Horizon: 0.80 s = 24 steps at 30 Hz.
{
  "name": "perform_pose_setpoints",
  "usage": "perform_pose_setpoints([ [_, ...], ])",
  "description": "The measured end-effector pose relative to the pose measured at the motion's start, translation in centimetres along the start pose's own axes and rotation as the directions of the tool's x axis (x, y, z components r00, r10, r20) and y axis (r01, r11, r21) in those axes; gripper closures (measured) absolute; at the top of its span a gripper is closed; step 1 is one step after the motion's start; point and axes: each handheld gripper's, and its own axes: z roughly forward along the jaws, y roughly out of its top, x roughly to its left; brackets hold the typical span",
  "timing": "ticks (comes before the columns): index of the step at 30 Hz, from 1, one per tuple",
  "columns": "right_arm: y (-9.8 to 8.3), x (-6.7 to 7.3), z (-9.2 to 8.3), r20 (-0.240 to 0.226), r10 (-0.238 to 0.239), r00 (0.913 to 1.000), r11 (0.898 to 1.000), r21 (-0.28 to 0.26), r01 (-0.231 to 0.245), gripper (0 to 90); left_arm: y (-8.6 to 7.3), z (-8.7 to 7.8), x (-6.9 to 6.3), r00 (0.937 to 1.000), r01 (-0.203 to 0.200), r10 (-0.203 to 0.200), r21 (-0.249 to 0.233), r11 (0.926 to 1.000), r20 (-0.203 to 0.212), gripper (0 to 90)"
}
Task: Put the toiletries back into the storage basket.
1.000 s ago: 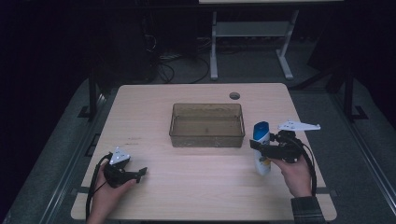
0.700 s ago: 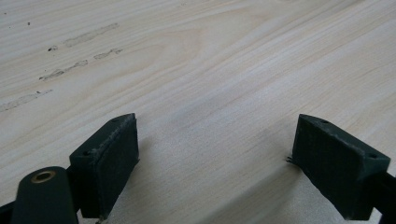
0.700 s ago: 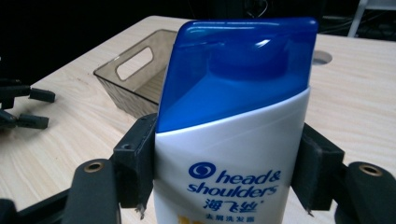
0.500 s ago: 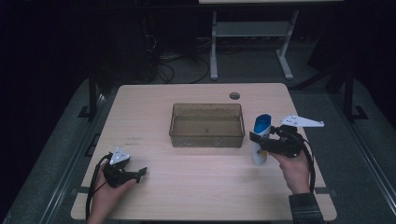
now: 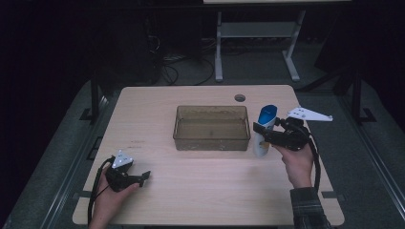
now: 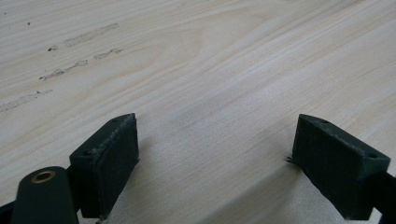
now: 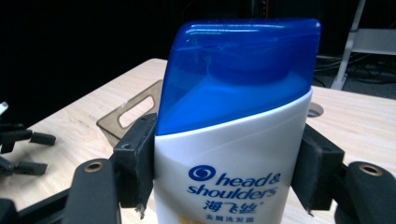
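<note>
While the right gripper (image 5: 261, 131) stands beside the tray (image 5: 211, 128), its fingers (image 7: 135, 161) are clamped on a shampoo bottle (image 7: 233, 130), one pad on each side of the white body just under the blue cap (image 7: 238, 70). The bottle is upright between the pads, cap above them, printed label at their level. From the high view, the bottle (image 5: 264, 131) sits just off the tray's right end, its base at or near the table (image 5: 205, 186); whether it touches the wood cannot be told. The right hand (image 5: 296, 162) grips the tool from behind, and the grey plate (image 5: 309, 114) sticks out beyond the bottle's far side.

Past the right fingers, the tray's handle slot (image 7: 135, 111) shows just behind the left pad. Farther off on that side lie the black jaws of the other gripper (image 7: 28, 151).

As for the left gripper (image 5: 141, 176), it rests low at the near left part of the table, well apart from tray and bottle, held in the left hand (image 5: 112, 198). Its fingers (image 6: 105, 163) stand wide apart with bare wood between them; nothing is gripped. Faint scuff marks (image 6: 70, 56) lie on the wood ahead of the left finger.

The tray is brown, see-through, and sits between the two grippers, nearer the right one.
</note>
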Motion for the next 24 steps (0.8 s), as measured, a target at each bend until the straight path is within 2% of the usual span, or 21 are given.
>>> perform_pose_setpoints([
  [16,3.0,0.8,2.2,0.012,-0.037,0.9992,0.998,-0.046,0.038,33.6,0.0,0.0,0.0,1.0000,-0.001,0.001,0.002,1.0000,0.000,13.4],
  [24,3.8,0.9,3.5,0.010,-0.044,0.9990,0.997,-0.058,0.045,33.5,0.0,0.0,0.0,1.0000,-0.001,0.001,0.000,1.0000,-0.001,13.4],
])
